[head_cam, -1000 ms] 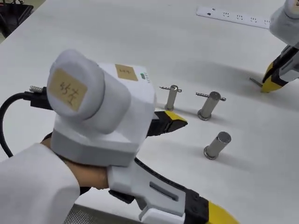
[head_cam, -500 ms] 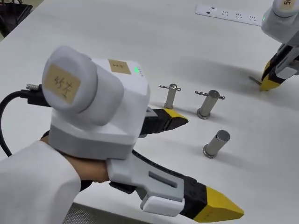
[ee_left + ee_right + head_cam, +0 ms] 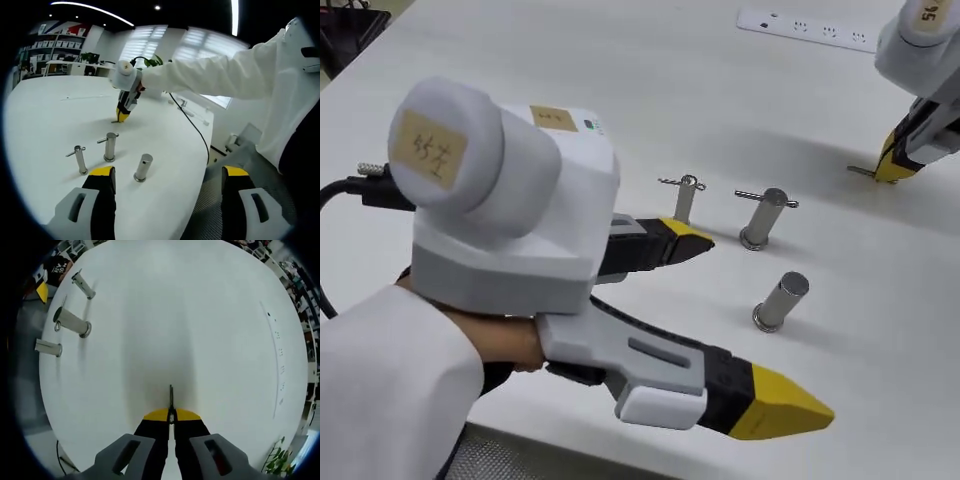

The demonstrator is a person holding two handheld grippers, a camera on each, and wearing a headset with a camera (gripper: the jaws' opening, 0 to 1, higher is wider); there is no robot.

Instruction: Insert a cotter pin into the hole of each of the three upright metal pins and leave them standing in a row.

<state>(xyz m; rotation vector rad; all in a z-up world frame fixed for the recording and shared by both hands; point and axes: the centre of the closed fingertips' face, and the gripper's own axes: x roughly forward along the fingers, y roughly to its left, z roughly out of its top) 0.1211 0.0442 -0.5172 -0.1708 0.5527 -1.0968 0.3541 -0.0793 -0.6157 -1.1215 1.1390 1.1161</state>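
Two metal pins [image 3: 761, 222] hold cotters [image 3: 675, 183]; R tongs [image 3: 171, 416] nip cotter pin [image 3: 170, 397], L tongs [image 3: 168, 172] spread

A white power strip [image 3: 810, 30] lay flat near the far edge of the white workbench [image 3: 520, 60]. Way behind, a leafy plant [image 3: 154, 61] sat by windows with blinds [image 3: 135, 47], shelves [image 3: 55, 42] off to one side.

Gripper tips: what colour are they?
Yellow, on black jaws. Best seen on the left gripper, fingertips, in the head view.

the fingers [image 3: 780, 405] are black with yellow tips, metal pins [image 3: 781, 300] silver, table [image 3: 620, 60] white.
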